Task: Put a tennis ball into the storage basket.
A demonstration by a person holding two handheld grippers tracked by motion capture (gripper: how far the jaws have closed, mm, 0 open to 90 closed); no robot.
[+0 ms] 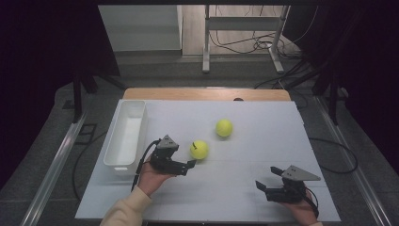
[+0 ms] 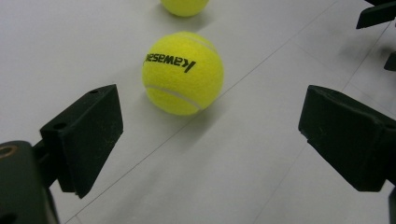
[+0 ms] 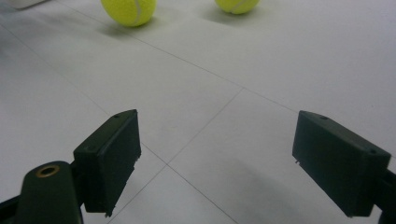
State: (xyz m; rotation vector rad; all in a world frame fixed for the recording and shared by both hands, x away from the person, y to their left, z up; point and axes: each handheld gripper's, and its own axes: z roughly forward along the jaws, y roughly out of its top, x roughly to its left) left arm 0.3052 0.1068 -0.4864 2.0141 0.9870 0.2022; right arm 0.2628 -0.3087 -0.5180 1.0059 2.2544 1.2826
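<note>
Two yellow tennis balls lie on the white table (image 1: 226, 193). The nearer ball (image 1: 199, 149) (image 2: 183, 72), printed with black lettering, rests just beyond the tips of my left gripper (image 1: 187, 157) (image 2: 210, 135), which is open and aimed at it without touching. The farther ball (image 1: 224, 127) (image 2: 184, 5) sits behind it. Near the front right of the table my right gripper (image 1: 267, 178) (image 3: 215, 158) is open with nothing between its jaws; both balls (image 3: 129, 10) (image 3: 237, 4) lie far ahead of it.
A white rectangular tray (image 1: 124, 136) stands along the table's left side, close behind my left hand. Tips of the right gripper (image 2: 378, 14) show at the top right of the left gripper view. Cables and table legs lie on the floor beyond.
</note>
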